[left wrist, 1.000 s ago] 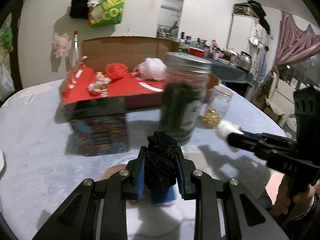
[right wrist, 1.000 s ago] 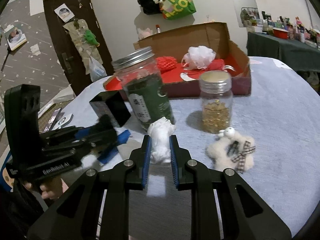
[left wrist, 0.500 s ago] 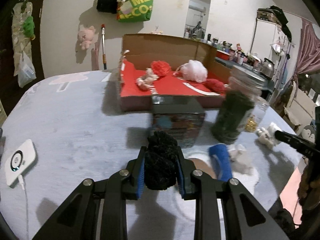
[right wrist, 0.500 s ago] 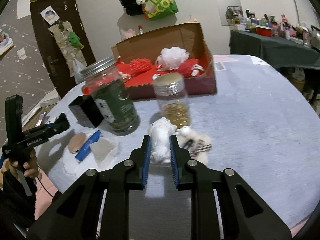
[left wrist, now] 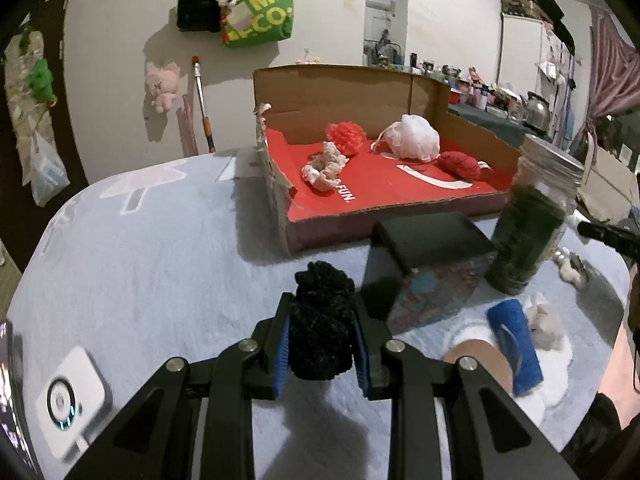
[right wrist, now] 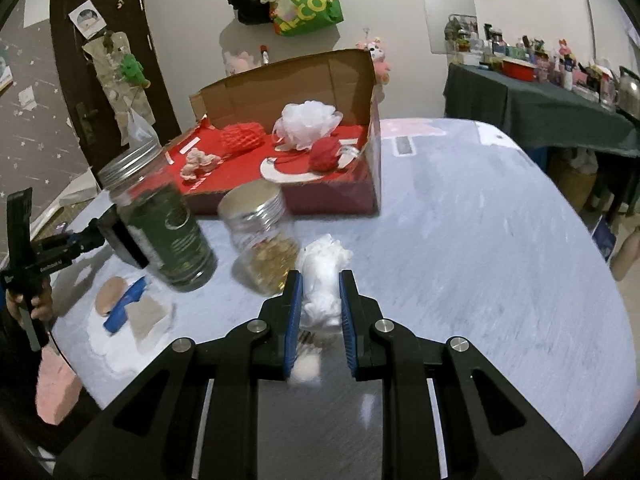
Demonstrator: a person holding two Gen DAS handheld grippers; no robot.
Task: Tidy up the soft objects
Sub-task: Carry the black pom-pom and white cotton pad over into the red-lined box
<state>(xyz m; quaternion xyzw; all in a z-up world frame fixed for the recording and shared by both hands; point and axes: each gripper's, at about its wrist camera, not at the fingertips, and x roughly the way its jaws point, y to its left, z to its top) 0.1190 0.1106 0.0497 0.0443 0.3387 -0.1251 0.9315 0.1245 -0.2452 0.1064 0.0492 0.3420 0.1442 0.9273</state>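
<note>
So right now my left gripper (left wrist: pixel 320 344) is clamped on a black fuzzy pom-pom (left wrist: pixel 322 324), and my right gripper (right wrist: pixel 320 312) is squeezed tight on a small white fluffy thing (right wrist: pixel 322 280), both carried above the grey table (right wrist: pixel 480 240). I'd say we're maybe halfway: the cardboard box (left wrist: pixel 352 88) with the red liner already has a red-orange pom (left wrist: pixel 345 137), a white mesh puff (left wrist: pixel 412 138), a red yarn ball (left wrist: pixel 460 165) and a pinkish scrap (left wrist: pixel 325 165) in it. Left out are these two, plus a little plush (left wrist: pixel 573 270) by the green jar (left wrist: pixel 528 236), mostly hidden and blurry. There's also a white fuzzy piece under my right jaws, can't tell what.
</note>
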